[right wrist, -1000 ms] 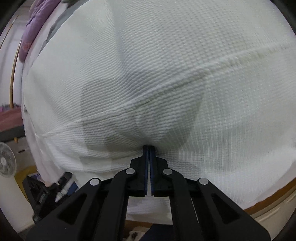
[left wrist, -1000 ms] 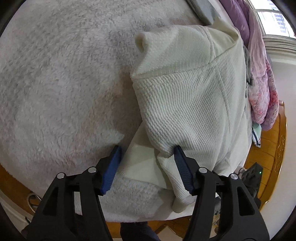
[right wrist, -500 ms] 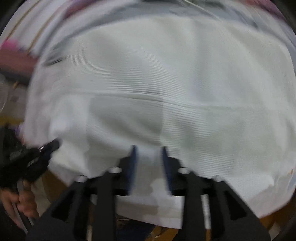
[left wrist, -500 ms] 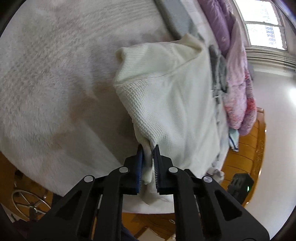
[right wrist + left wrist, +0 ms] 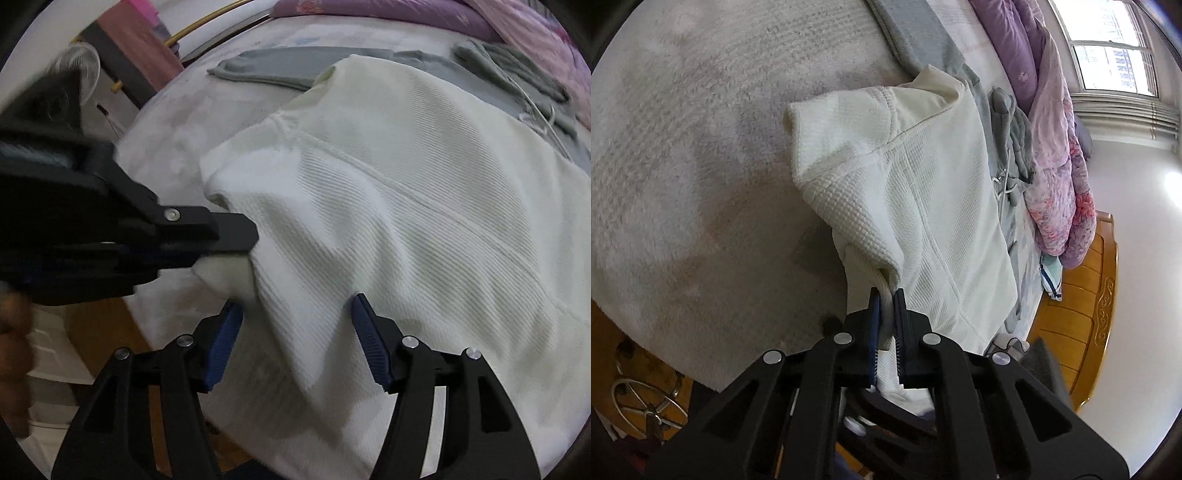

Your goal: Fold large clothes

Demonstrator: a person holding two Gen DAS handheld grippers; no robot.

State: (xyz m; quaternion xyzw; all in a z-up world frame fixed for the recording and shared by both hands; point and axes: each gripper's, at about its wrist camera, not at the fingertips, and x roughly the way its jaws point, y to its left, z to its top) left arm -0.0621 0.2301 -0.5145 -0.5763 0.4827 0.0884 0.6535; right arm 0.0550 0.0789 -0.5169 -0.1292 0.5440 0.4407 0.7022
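A large white waffle-knit garment [image 5: 923, 206] lies partly folded on the fluffy white bed cover [image 5: 683, 147]; it also fills the right wrist view [image 5: 424, 221]. My left gripper [image 5: 885, 295] is shut on the garment's near corner and lifts it off the bed; it also shows from the side in the right wrist view [image 5: 243, 236]. My right gripper [image 5: 293, 314] is open, its blue-padded fingers either side of a hanging fold of the garment, just below the left gripper.
A grey garment [image 5: 277, 70] lies on the bed beyond the white one. Purple and pink floral bedding [image 5: 1060, 147] is piled at the far side. A wooden bed frame [image 5: 1082, 306] and floor lie past the bed's edge. A fan [image 5: 83, 70] stands at the left.
My left gripper shut on the garment's corner and lifted it. My right gripper opened, let go, and pulled back and left toward the left gripper.
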